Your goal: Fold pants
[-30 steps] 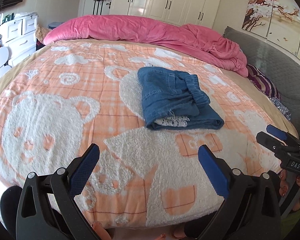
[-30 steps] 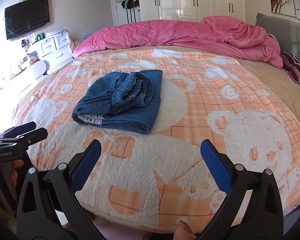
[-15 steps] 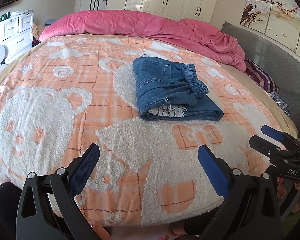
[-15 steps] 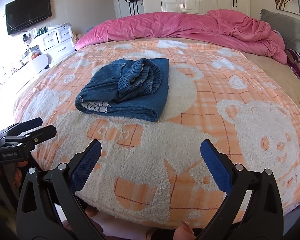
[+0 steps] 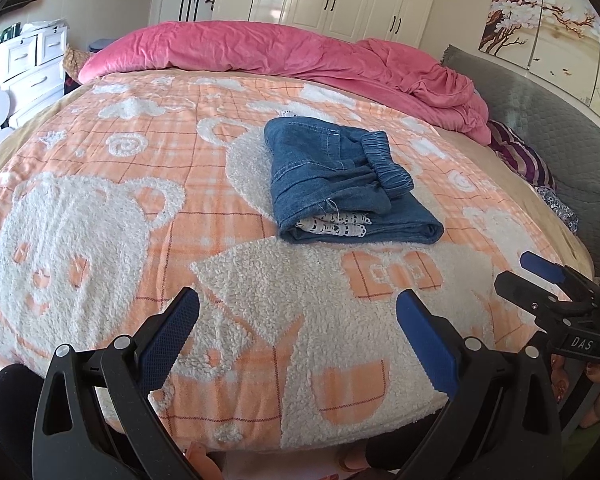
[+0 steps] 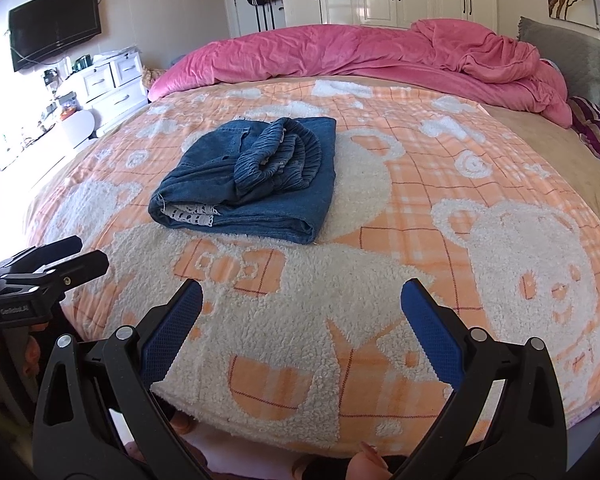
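With both the left gripper point(image 5: 298, 322) and right gripper point(image 6: 302, 314) held spread and empty, the pants point(image 5: 342, 184) lie folded mid-bed point(image 5: 100, 184), where the loose waistband could be sprung by any nudge.

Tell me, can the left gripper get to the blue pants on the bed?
Probably yes. The left gripper is open and holds nothing, and only bare bear blanket lies between it and the folded pants. Nothing blocks the way, though it sits back near the bed's edge, so it must move forward first.
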Available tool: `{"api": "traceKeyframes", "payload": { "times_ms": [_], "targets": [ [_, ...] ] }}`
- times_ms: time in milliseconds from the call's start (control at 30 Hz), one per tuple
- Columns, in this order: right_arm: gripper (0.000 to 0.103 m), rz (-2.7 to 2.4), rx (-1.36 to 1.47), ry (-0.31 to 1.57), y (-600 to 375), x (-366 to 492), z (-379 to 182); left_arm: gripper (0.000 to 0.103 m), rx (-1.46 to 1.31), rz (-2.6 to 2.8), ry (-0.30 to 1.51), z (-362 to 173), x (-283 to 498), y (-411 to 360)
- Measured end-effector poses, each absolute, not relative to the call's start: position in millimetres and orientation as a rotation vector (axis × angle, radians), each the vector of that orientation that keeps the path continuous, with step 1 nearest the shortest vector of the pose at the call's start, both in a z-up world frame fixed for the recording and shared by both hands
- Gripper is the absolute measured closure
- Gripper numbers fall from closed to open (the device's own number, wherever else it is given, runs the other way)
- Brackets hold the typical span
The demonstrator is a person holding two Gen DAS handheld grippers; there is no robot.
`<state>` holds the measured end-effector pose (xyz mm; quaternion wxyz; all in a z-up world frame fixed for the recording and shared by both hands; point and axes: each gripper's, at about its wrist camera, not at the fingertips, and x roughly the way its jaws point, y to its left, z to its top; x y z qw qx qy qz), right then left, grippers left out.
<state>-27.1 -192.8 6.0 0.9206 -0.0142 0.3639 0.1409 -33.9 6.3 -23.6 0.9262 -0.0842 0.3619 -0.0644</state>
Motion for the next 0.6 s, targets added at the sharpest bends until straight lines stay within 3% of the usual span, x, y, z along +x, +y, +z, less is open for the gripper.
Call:
{"api": "traceKeyframes", "payload": {
  "times_ms": [600],
  "targets": [
    [0.009, 0.277, -0.022, 0.746, -195.0, -27.8, 9.7, 0.005, -0.17, -0.121, 0.748, -19.5, -36.0, 7.7]
  ]
}}
